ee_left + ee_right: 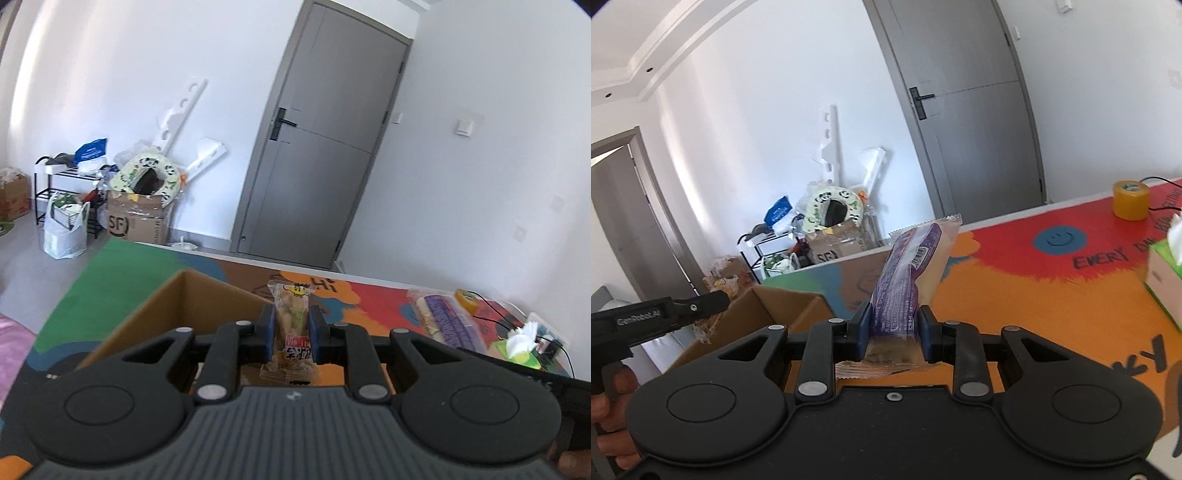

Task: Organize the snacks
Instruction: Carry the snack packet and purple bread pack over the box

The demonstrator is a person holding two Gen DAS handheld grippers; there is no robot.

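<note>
My left gripper point(291, 334) is shut on a small clear snack packet point(292, 325) with pale pieces inside and a red label, held upright above the table. Just left of it and beyond stands an open cardboard box point(177, 314). My right gripper point(893, 330) is shut on a long purple snack pack point(905, 280) that sticks up and away from the pads. The same purple pack point(448, 325) shows at the right of the left wrist view. In the right wrist view the cardboard box point(775, 306) lies to the left, with the left gripper's body above its near edge.
The colourful table mat point(1034, 295) covers the table. A yellow tape roll point(1130, 199) stands at the far right edge, a green tissue box point(1167, 273) nearer right, with black cables beside them. A grey door, cartons and a rack stand behind the table.
</note>
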